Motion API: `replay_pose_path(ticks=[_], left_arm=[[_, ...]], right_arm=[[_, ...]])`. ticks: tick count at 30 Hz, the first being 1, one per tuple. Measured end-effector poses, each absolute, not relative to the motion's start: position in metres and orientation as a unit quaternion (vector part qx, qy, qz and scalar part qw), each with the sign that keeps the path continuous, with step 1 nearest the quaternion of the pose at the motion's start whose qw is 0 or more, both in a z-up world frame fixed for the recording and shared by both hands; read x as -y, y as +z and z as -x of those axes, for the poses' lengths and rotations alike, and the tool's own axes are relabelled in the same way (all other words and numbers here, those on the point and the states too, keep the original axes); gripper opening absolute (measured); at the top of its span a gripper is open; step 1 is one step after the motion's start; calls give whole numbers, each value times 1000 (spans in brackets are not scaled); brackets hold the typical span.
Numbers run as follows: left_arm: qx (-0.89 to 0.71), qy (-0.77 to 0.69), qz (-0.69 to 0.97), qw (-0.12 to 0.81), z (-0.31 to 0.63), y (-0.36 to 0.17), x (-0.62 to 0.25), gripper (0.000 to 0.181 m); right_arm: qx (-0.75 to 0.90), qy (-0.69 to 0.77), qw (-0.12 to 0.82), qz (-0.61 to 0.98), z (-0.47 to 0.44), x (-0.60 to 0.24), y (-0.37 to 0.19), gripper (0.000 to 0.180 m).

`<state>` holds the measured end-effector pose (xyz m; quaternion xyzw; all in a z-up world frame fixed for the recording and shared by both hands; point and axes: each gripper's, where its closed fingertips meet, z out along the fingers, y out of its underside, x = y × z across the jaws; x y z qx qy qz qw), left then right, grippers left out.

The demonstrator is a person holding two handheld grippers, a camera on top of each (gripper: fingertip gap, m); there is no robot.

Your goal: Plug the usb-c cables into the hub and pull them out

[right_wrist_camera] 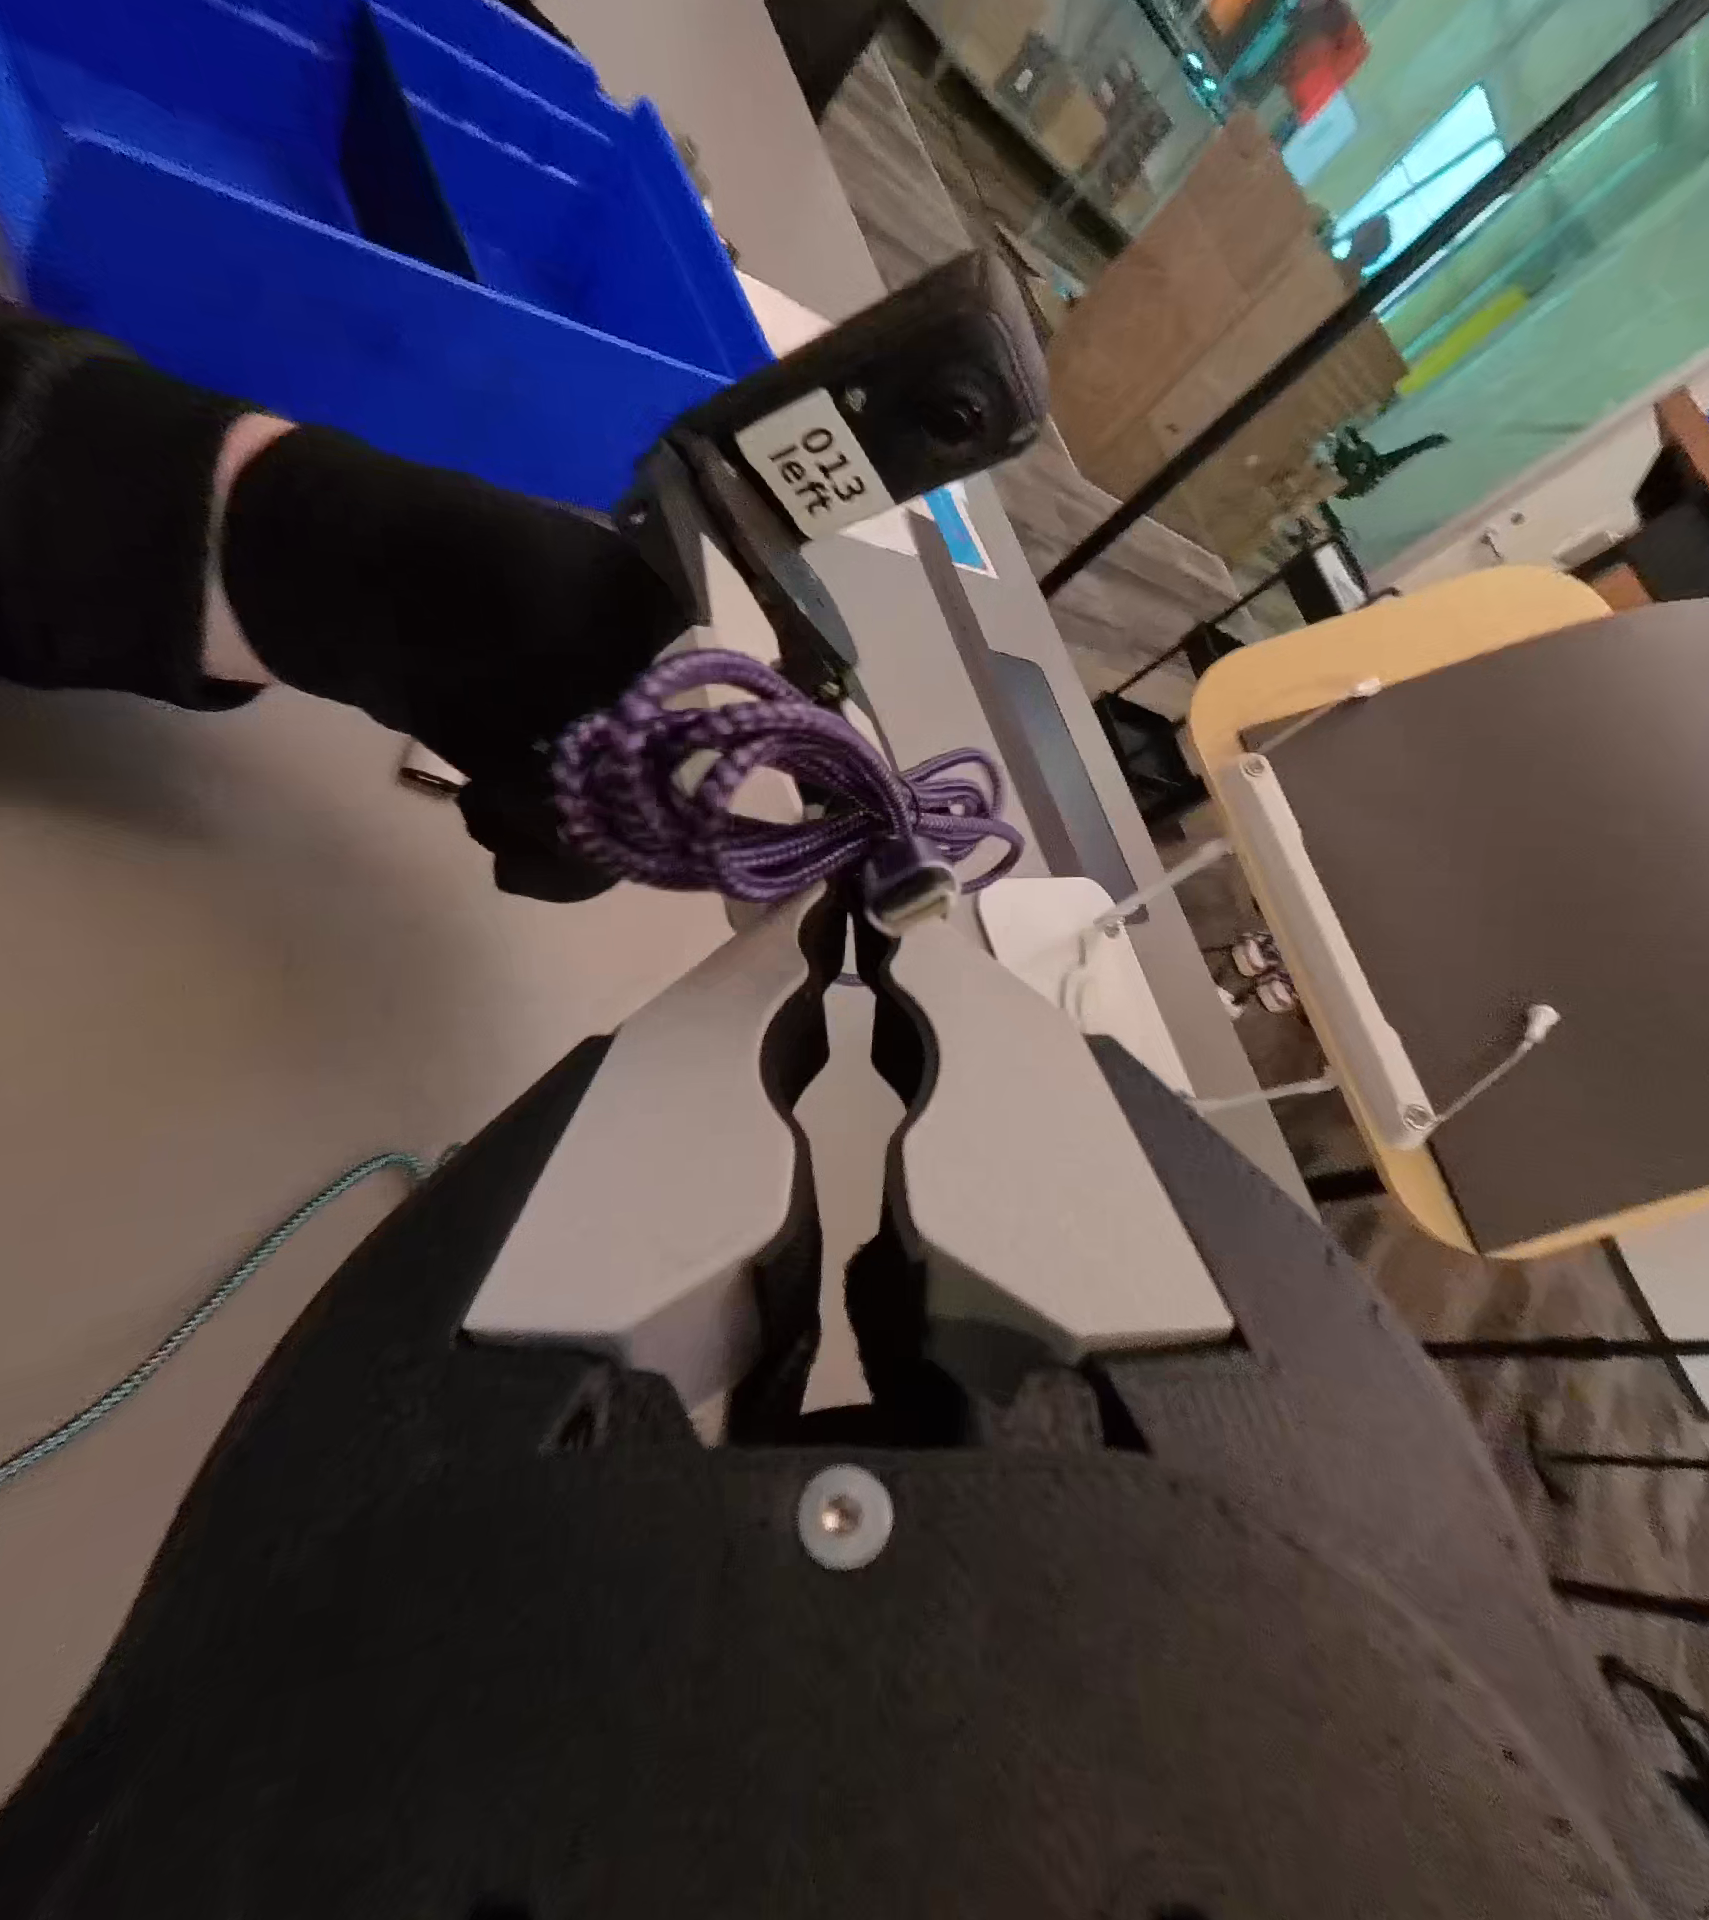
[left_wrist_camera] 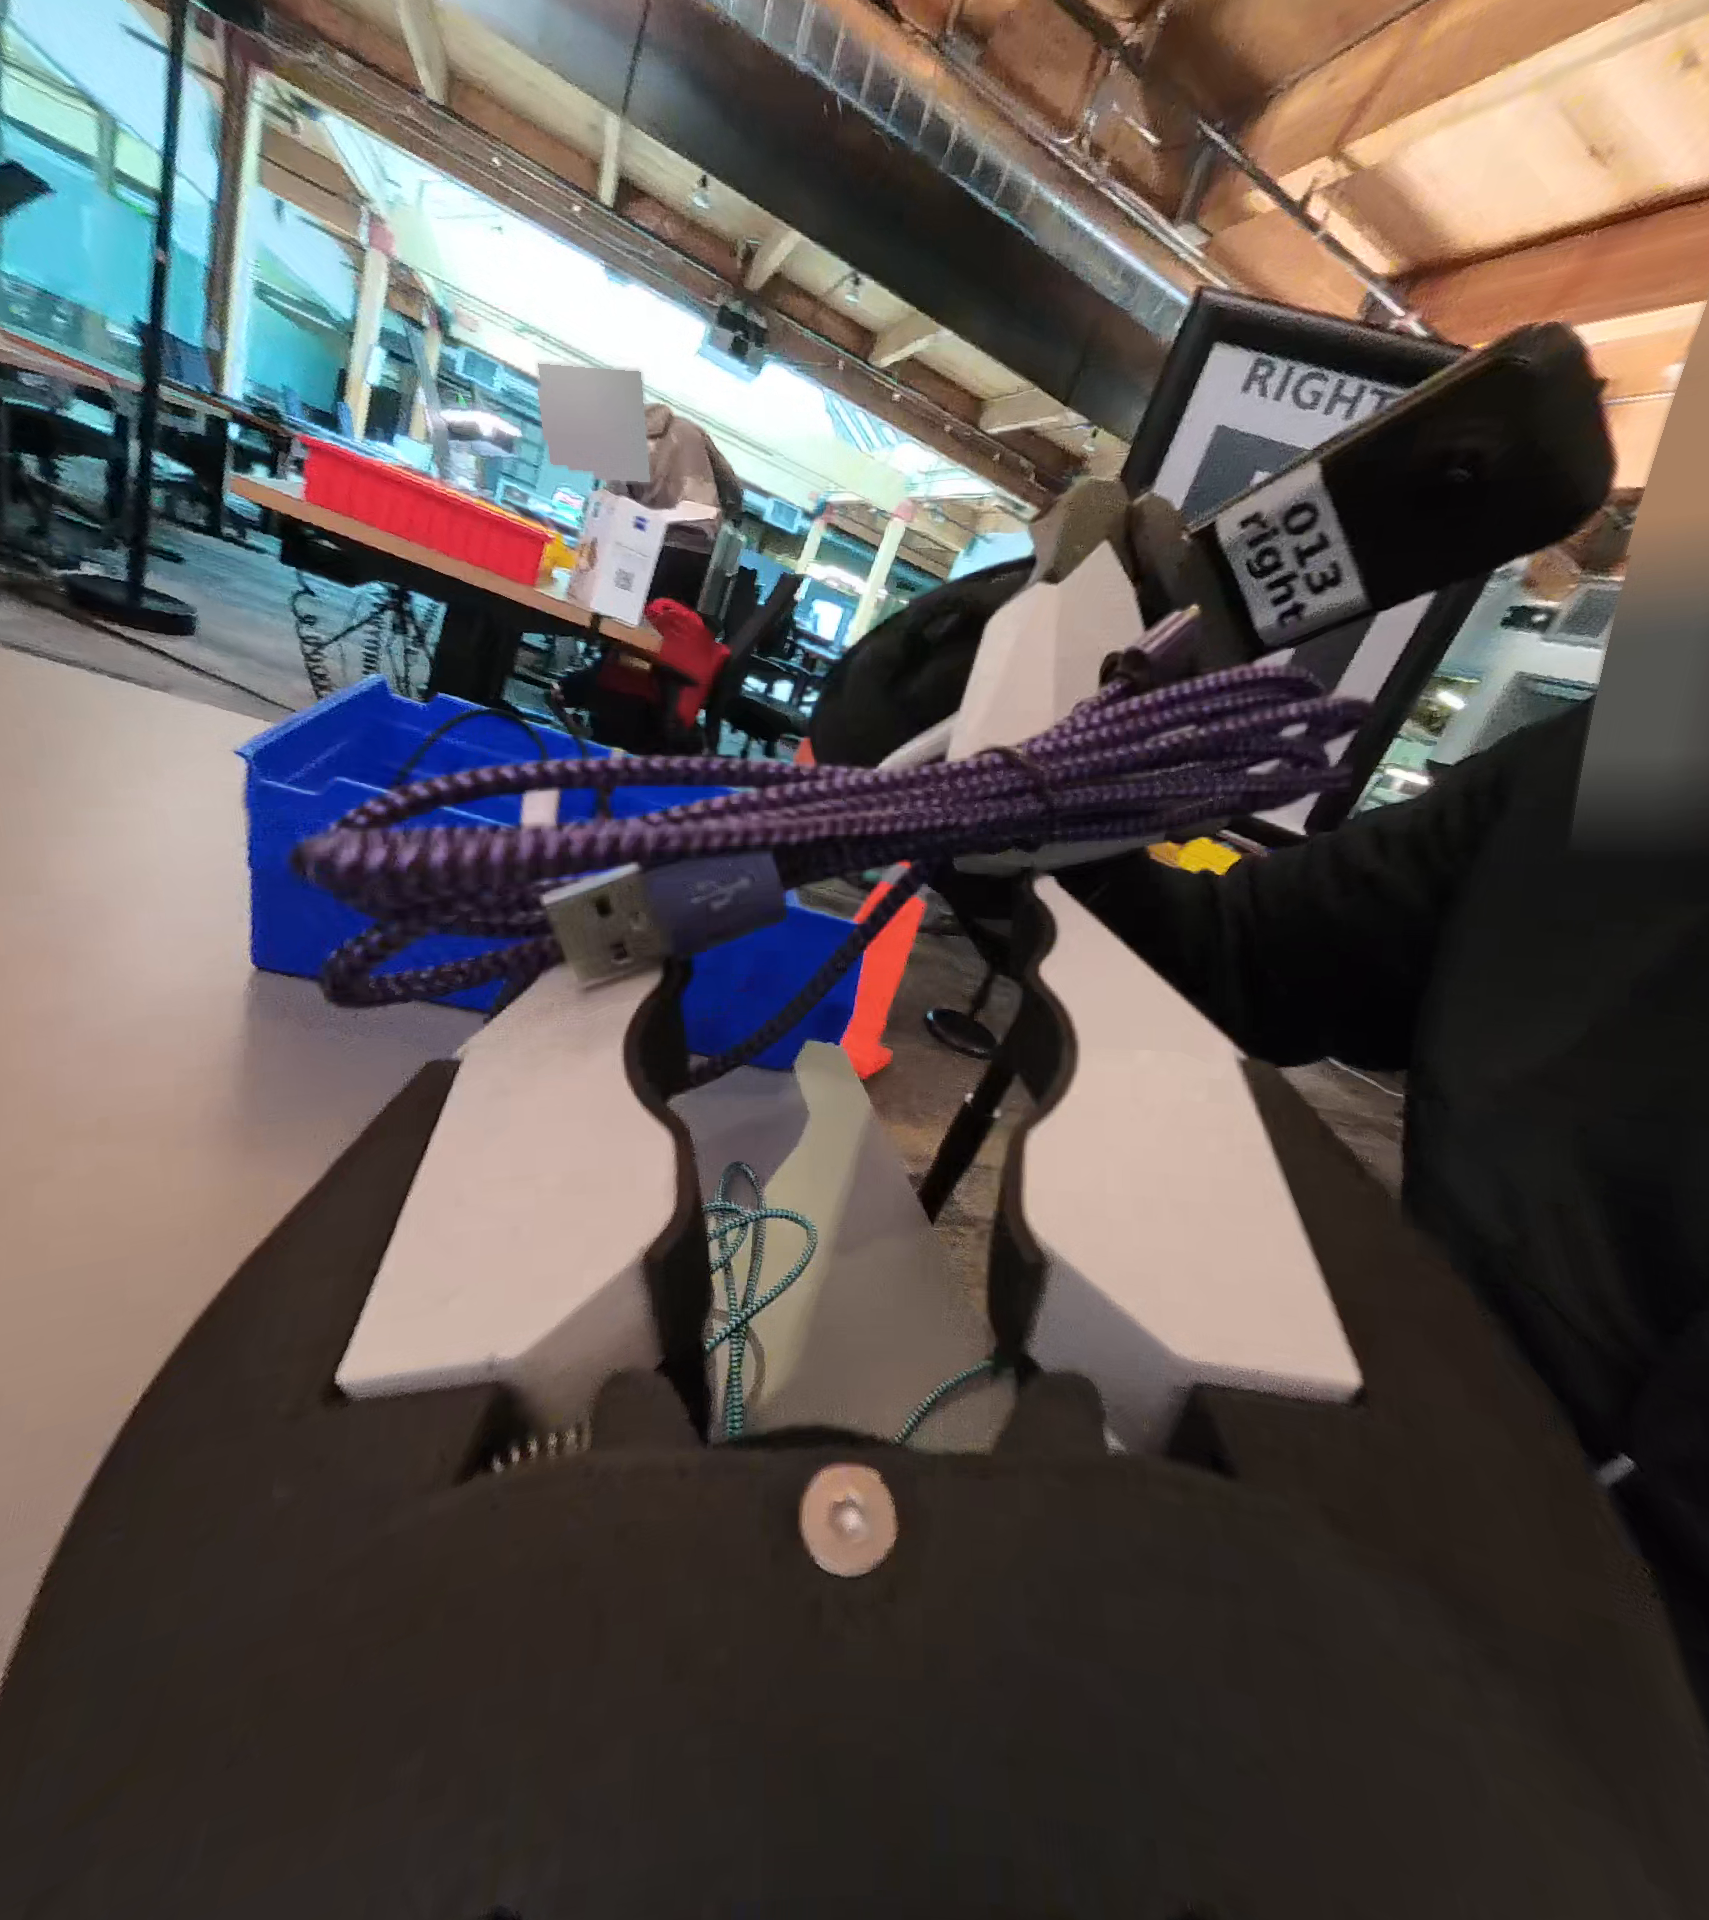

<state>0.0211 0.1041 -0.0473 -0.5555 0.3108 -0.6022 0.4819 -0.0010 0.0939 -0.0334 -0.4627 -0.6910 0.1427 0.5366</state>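
Right wrist view: right tool (right_wrist_camera: 855, 925) pinches purple cable bundle (right_wrist_camera: 725, 810) above surface (right_wrist_camera: 154, 987) edge; left tool (left_wrist_camera: 850, 966) spread beneath it.

The teal braided cable (right_wrist_camera: 154, 1340) runs off the left edge; the purple cable bundle (left_wrist_camera: 829, 810) hides part of the blue bin (left_wrist_camera: 330, 790).
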Motion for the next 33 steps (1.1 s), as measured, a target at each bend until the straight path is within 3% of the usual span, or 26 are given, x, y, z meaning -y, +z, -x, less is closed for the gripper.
replay_pose_path(ticks=[3, 5, 15, 23, 33], left_arm=[[-322, -625, 538, 465, -25, -47, -95, 63], [-310, -669, 508, 446, -20, -37, -89, 77], [-263, -719, 461, 448, 8, -18, -93, 67], [-360, -648, 486, 463, -16, -19, -68, 44], [-526, -509, 562, 385, -72, -81, -29, 52]], right_arm=[[705, 163, 519, 456, 0, -84, -35, 0], [709, 157, 517, 453, -3, -84, -34, 0], [765, 70, 475, 429, -13, -80, -72, 0], [771, 69, 424, 470, -16, -94, -104, 0], [653, 202, 435, 586, -14, -129, -89, 0]])
